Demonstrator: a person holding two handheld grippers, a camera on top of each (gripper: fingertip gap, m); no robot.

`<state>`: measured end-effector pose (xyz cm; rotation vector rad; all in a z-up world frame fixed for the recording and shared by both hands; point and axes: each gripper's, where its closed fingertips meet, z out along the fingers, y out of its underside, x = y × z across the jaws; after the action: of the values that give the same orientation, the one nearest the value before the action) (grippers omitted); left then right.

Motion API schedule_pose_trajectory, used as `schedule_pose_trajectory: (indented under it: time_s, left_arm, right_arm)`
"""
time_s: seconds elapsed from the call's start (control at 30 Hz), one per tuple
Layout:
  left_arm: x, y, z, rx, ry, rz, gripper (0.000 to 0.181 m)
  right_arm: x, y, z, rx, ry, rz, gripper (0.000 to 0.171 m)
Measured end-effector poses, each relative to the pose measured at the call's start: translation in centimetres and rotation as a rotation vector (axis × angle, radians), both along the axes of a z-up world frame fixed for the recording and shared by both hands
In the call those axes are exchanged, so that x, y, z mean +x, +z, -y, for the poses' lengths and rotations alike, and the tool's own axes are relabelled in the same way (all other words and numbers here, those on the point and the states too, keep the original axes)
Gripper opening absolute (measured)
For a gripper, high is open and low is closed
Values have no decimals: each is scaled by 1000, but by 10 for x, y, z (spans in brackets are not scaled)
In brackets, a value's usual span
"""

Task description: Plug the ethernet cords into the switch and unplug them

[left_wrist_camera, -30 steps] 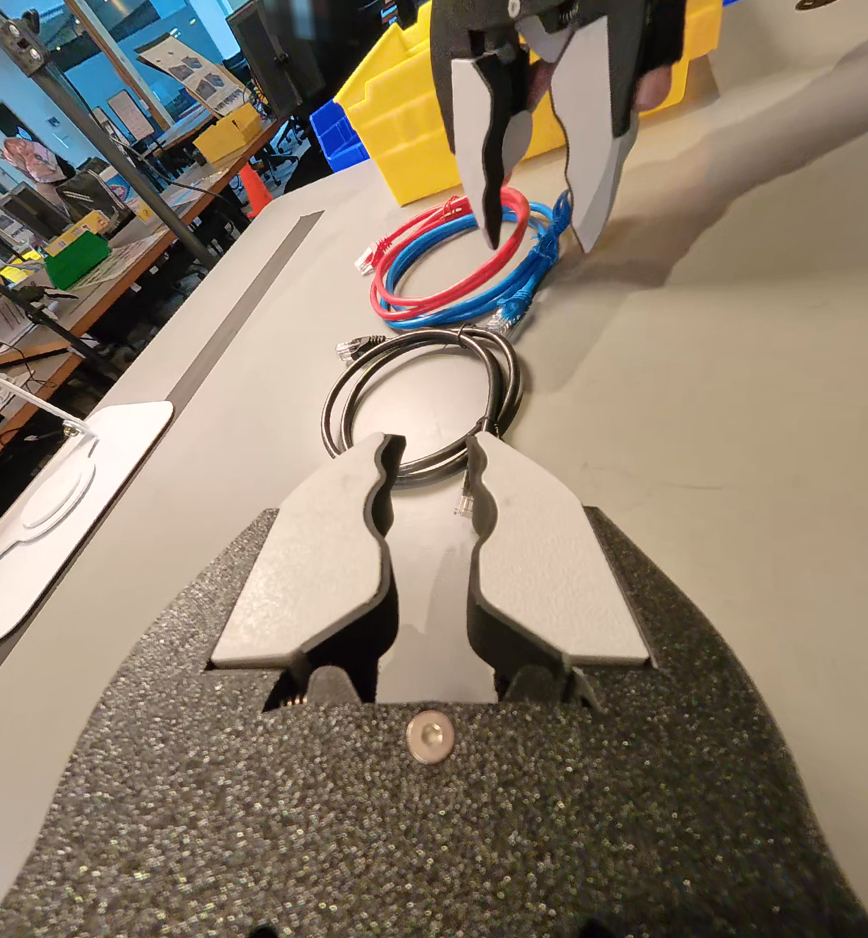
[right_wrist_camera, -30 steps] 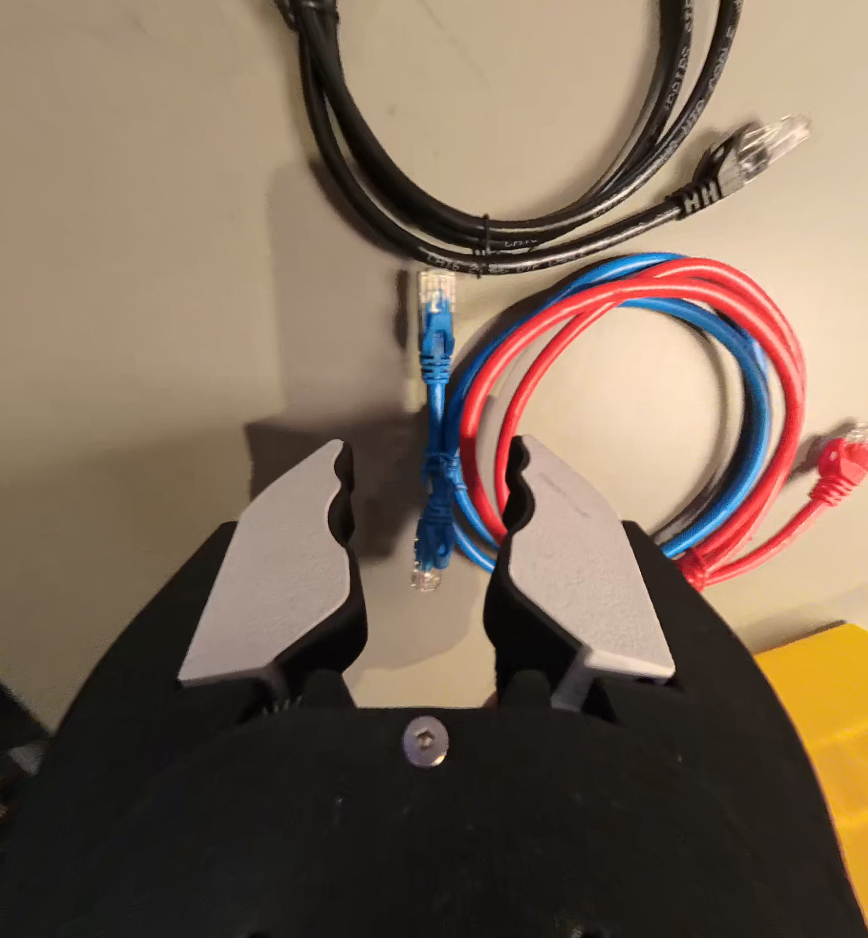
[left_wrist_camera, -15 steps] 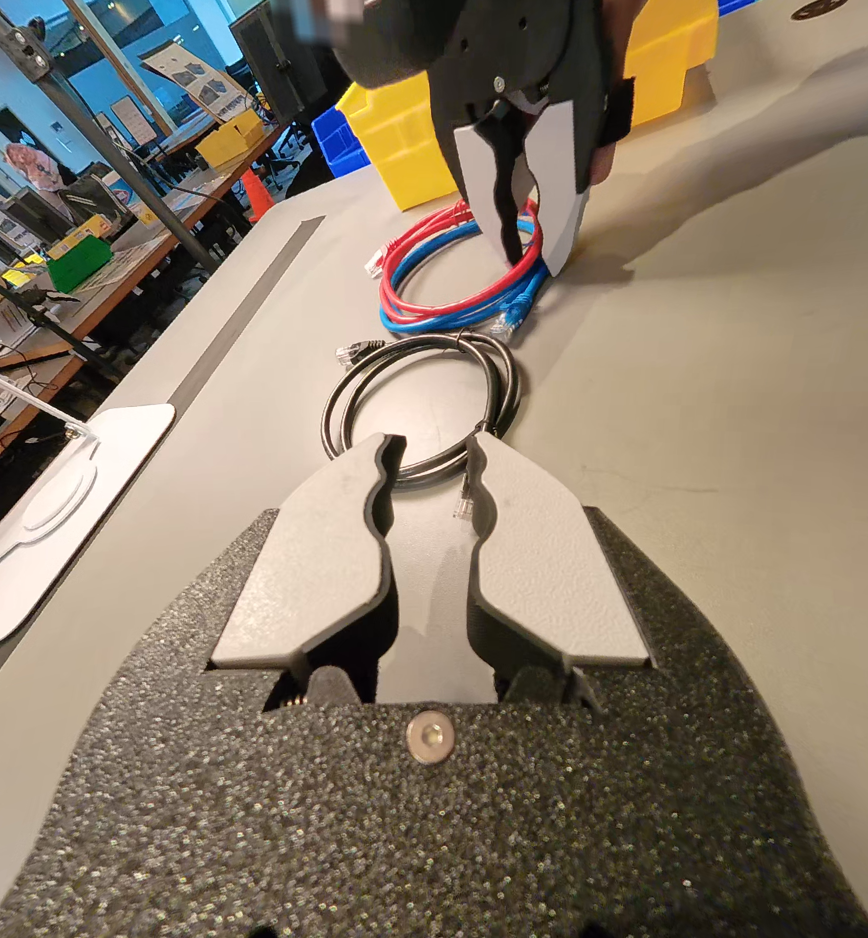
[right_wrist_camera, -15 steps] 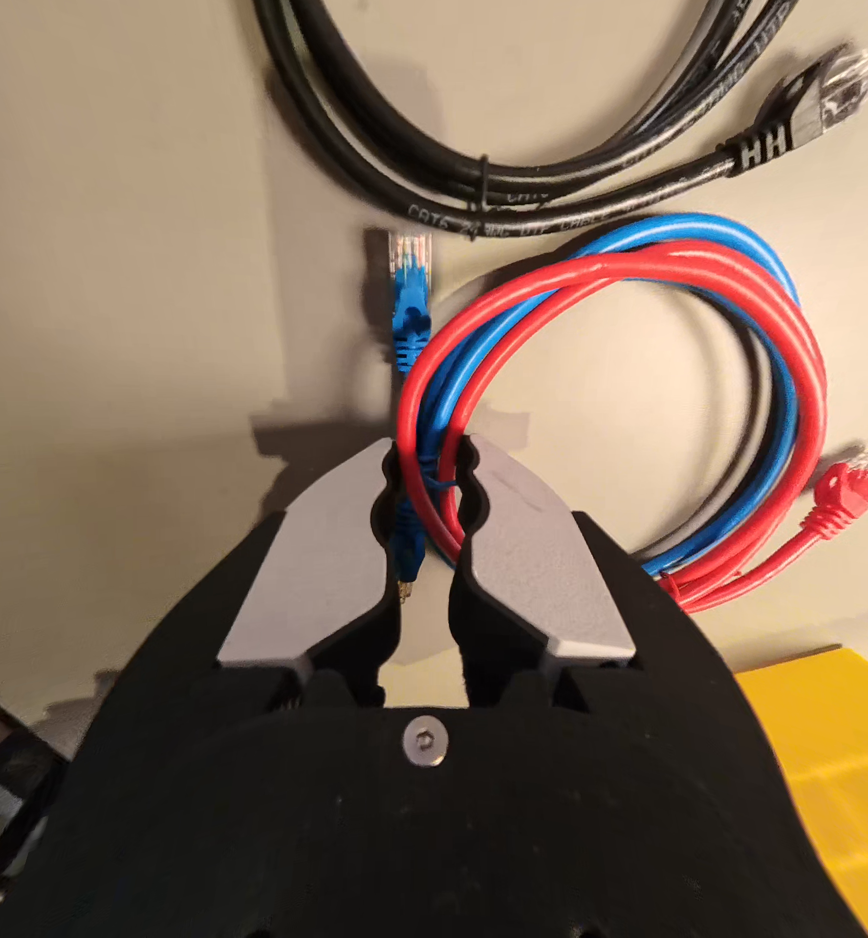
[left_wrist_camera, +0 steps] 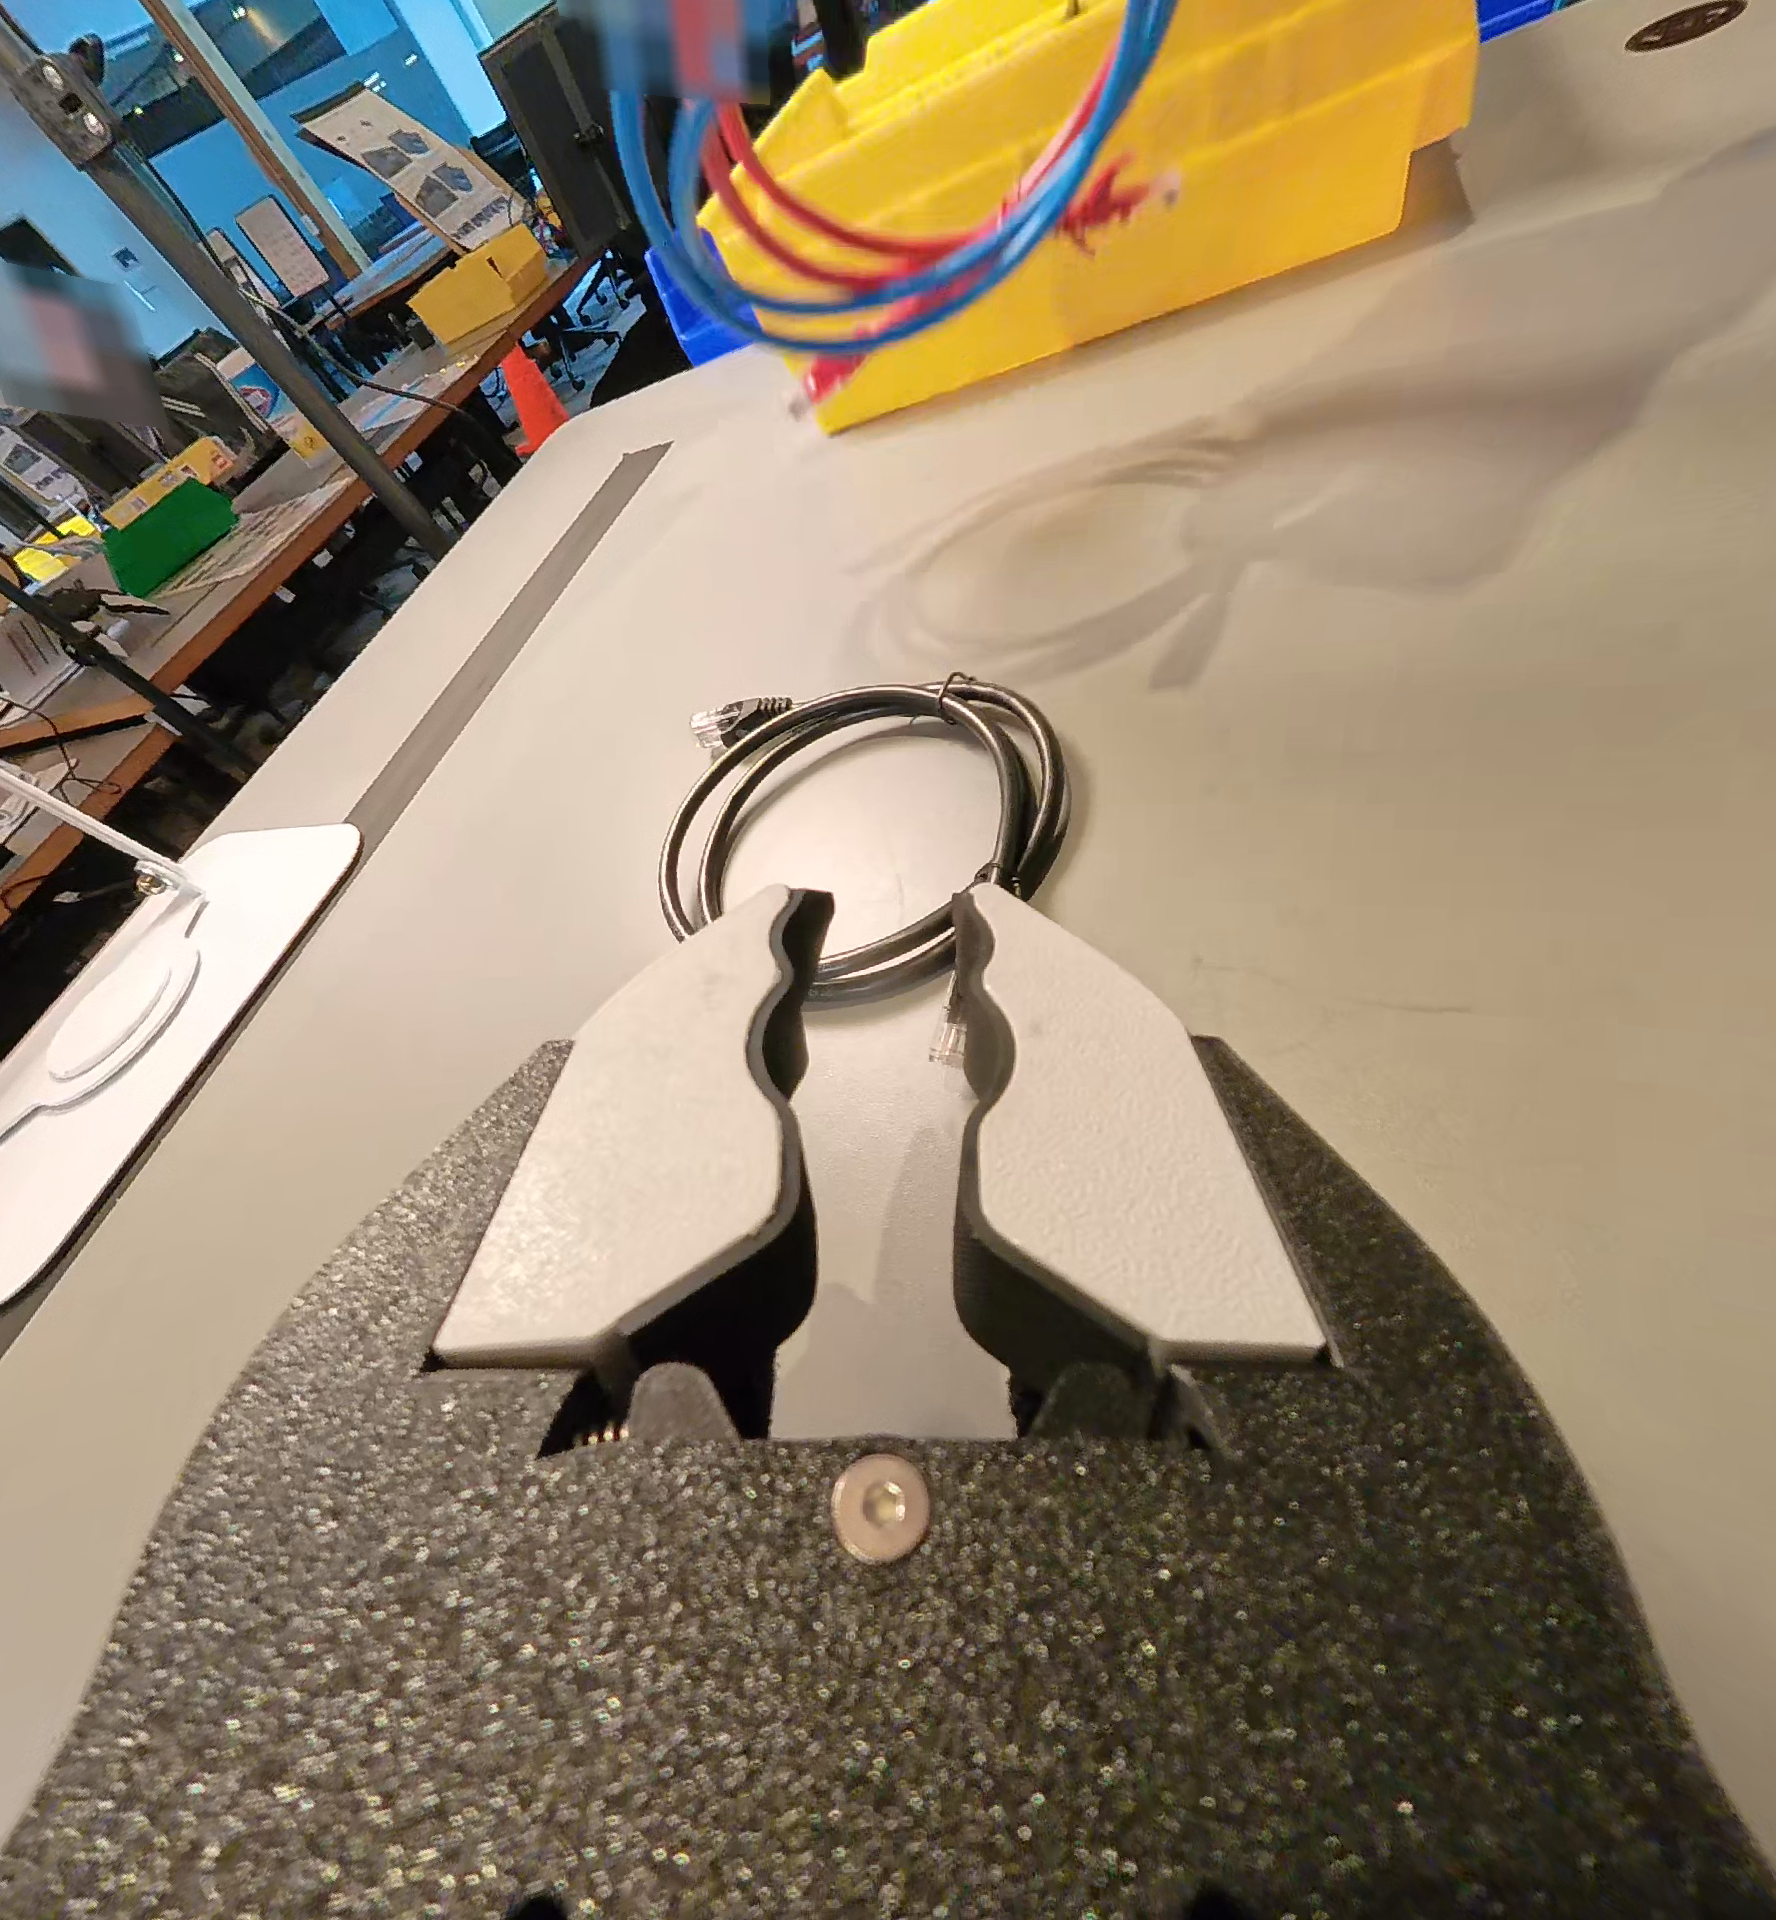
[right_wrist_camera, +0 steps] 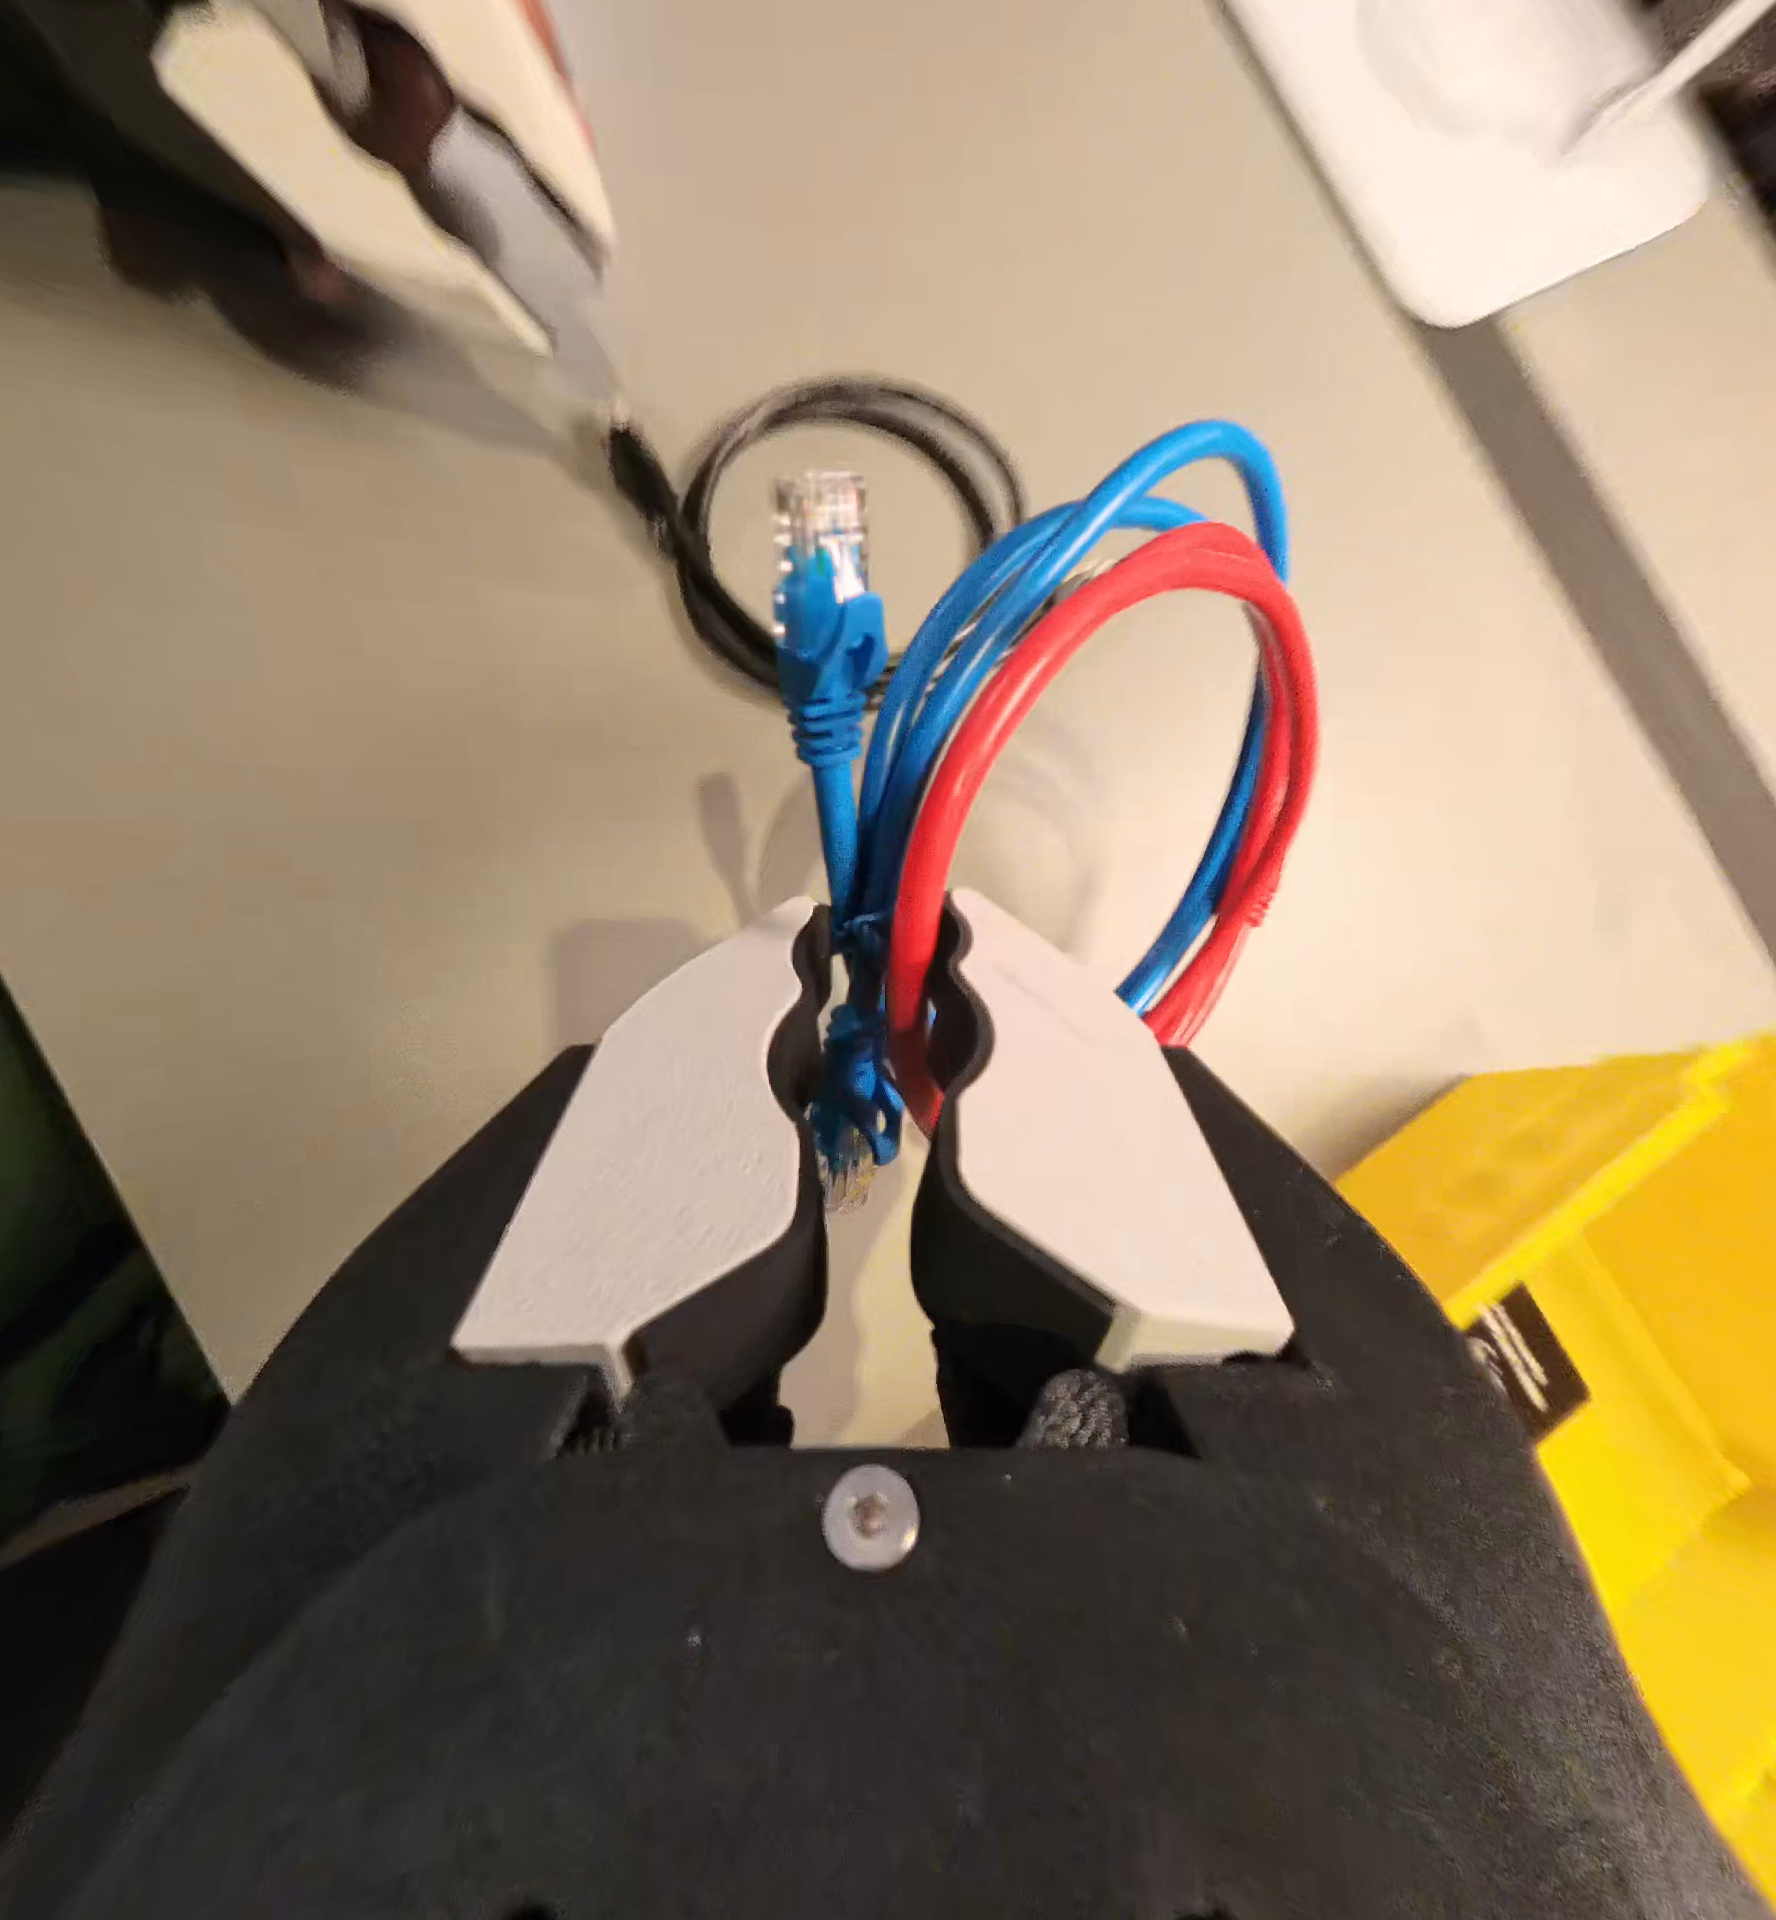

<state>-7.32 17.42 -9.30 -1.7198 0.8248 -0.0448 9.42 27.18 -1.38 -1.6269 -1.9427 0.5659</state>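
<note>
1. Presently, right gripper (right_wrist_camera: pixel 879 971): jaws clenched on the bundled blue cord (right_wrist_camera: pixel 1190 488) and red cord (right_wrist_camera: pixel 1123 582), lifted clear of the counter (right_wrist_camera: pixel 292 675).
2. Left gripper (left_wrist_camera: pixel 889 935): jaws released, empty, black cord (left_wrist_camera: pixel 863 821) coiled at its 12 o'clock.
3. Switch: not visible; nothing plugged, all plugging and unplugging outstanding.

Small print is carried by a black label (right_wrist_camera: pixel 1525 1354) on the yellow bin (right_wrist_camera: pixel 1694 1195) and by a slanted poster (left_wrist_camera: pixel 401 156) far behind; none can be made out clearly.
</note>
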Motion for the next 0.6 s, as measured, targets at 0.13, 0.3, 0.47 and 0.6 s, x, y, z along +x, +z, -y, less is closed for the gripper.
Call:
schedule_pose_trajectory:
  time_s: [0.13, 0.3, 0.47, 0.6]
  left_arm:
    - [0, 0, 0, 0, 2, -1, 26]
    - [0, -1, -1, -2, 1, -8, 26]
    - [1, -2, -1, -3, 1, -15, 26]
    - [1, -2, -1, -1, 2, -21, 26]
  right_arm:
    - [28, 64, -11, 47, -104, -159, 16]
    - [86, 103, -40, 208, -305, -147, 16]
    - [142, 60, -76, 262, -507, 42, 17]
    - [170, -24, -107, 164, -610, 197, 18]
